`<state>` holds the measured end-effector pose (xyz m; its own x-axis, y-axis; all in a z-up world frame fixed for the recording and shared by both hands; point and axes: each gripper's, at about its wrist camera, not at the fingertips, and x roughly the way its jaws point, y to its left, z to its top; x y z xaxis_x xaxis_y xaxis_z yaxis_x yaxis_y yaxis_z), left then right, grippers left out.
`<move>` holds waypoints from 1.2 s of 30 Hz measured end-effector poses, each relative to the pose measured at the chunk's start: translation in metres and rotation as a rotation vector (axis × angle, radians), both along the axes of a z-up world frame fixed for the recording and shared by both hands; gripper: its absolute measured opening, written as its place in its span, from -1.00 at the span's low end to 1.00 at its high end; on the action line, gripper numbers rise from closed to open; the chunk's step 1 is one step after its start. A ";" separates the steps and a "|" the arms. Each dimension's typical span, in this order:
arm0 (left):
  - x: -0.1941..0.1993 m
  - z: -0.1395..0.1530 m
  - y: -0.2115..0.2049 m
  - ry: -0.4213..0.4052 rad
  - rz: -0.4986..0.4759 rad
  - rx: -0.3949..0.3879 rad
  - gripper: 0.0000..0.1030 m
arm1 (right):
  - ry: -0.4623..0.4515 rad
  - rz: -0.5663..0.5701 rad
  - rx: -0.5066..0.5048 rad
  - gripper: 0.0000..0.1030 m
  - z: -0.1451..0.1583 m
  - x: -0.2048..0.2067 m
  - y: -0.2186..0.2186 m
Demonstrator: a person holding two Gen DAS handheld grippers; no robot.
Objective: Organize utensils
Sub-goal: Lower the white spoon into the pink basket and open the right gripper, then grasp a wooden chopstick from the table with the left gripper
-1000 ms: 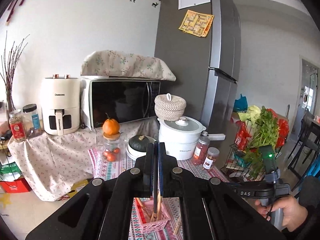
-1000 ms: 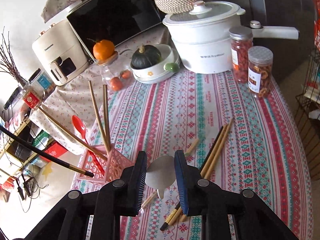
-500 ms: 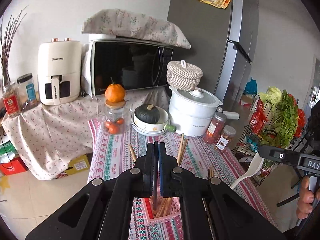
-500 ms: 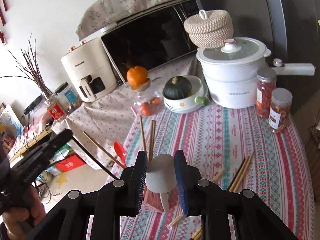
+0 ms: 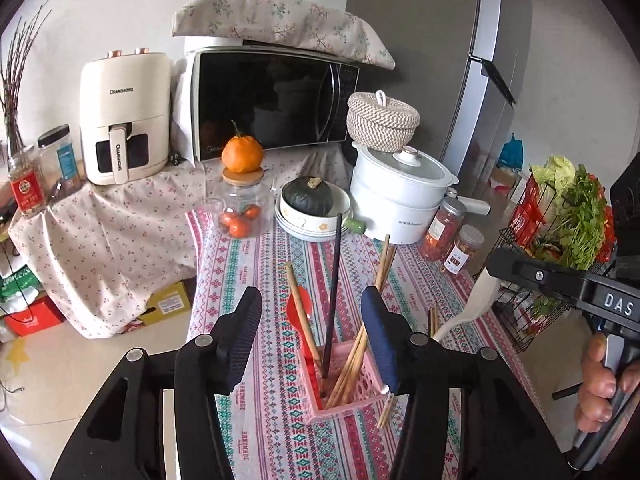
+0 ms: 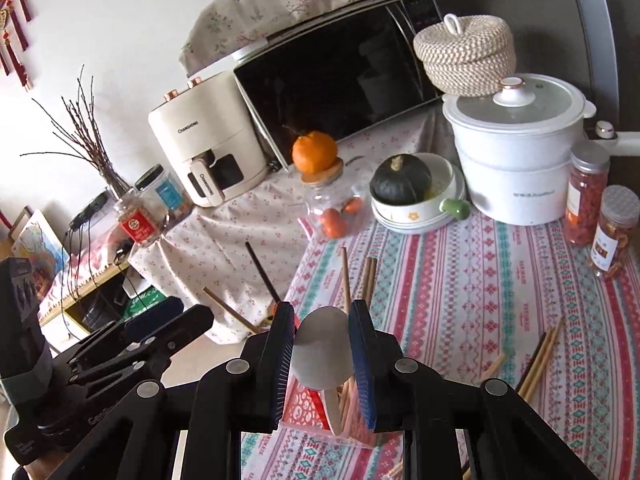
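A pink utensil basket (image 5: 347, 390) stands on the patterned tablecloth and holds several wooden chopsticks, a red spoon (image 5: 298, 308) and a black chopstick (image 5: 333, 296). My left gripper (image 5: 312, 332) is open just above the basket, with the black chopstick standing free between its jaws. My right gripper (image 6: 322, 356) is shut on a white spoon (image 6: 322, 354), bowl up, right above the basket (image 6: 304, 404). The spoon also shows in the left wrist view (image 5: 474, 306). Loose chopsticks (image 6: 538, 360) lie on the cloth to the right.
Behind the basket stand a glass jar topped with an orange (image 5: 242, 200), a bowl with a dark squash (image 5: 312, 208), a white pot (image 5: 402, 196), two snack jars (image 5: 456, 236), a microwave (image 5: 272, 100) and an air fryer (image 5: 124, 116). A wire vegetable rack (image 5: 560, 232) stands right.
My left gripper has opened and let the black chopstick go into the basket. My right gripper has carried the white spoon left, to just above the basket.
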<state>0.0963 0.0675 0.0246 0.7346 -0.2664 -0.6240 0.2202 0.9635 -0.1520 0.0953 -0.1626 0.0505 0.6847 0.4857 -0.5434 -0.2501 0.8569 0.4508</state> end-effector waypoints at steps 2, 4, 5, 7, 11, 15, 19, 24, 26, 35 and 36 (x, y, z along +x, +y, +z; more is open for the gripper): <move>-0.003 -0.004 0.005 0.024 0.007 0.005 0.17 | -0.005 0.003 -0.004 -0.50 -0.002 0.004 0.004; -0.004 -0.012 0.008 0.050 0.011 0.018 0.24 | -0.005 0.006 -0.010 -0.50 -0.005 0.008 0.009; -0.003 -0.016 0.009 0.064 0.013 0.027 0.24 | -0.001 0.006 -0.014 -0.50 -0.007 0.010 0.012; -0.002 -0.026 0.011 0.092 0.012 0.047 0.24 | 0.008 0.009 -0.024 -0.50 -0.014 0.015 0.016; -0.002 -0.037 0.012 0.124 0.012 0.071 0.24 | 0.037 0.018 -0.054 -0.50 -0.029 0.024 0.025; -0.002 -0.039 0.013 0.135 0.007 0.066 0.24 | 0.070 0.031 -0.045 -0.48 -0.041 0.030 0.027; -0.004 -0.038 0.008 0.135 -0.003 0.067 0.26 | 0.085 0.035 -0.004 -0.23 -0.042 0.031 0.022; -0.008 -0.036 -0.002 0.133 -0.028 0.073 0.27 | 0.052 0.019 -0.006 -0.08 -0.030 0.020 0.010; -0.012 -0.035 -0.007 0.130 -0.040 0.074 0.27 | 0.045 0.008 -0.024 -0.02 -0.028 0.015 0.004; -0.023 -0.032 -0.040 0.126 -0.101 0.085 0.42 | 0.094 -0.042 -0.112 0.30 -0.043 -0.007 -0.029; -0.024 -0.032 -0.045 0.128 -0.108 0.092 0.43 | 0.102 -0.048 -0.115 0.32 -0.045 -0.009 -0.034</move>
